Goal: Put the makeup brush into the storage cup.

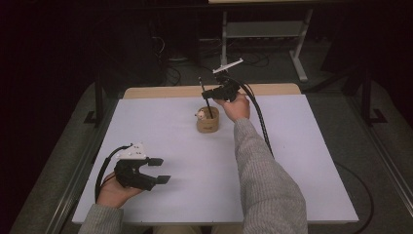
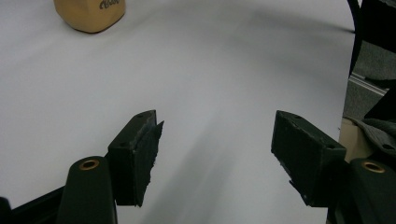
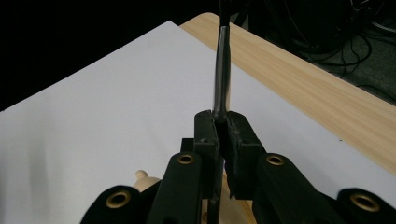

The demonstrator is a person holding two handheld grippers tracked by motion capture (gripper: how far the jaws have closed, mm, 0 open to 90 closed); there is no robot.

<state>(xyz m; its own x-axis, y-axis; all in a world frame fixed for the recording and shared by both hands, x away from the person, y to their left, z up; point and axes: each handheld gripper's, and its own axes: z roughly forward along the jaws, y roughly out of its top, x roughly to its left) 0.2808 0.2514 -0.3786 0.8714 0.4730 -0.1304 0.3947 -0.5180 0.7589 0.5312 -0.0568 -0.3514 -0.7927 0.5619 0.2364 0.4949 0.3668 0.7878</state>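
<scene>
Pen held over a wooden cup on the desk

Near the front left corner, the left gripper [image 1: 157, 170] rests in an upturned palm, tongs spread with nothing between them. Toward the back edge at the middle stands the wooden cup [image 1: 207, 121], its dark lettering unreadable, a small pale figure inside. The right gripper [image 1: 208, 92] pinches a pen [image 1: 204, 95] angled down into it.

A pen [image 1: 205, 96] stands in the holder [image 1: 208, 123] mid-table [image 1: 302, 165], behind the left claw [image 1: 159, 170].
</scene>
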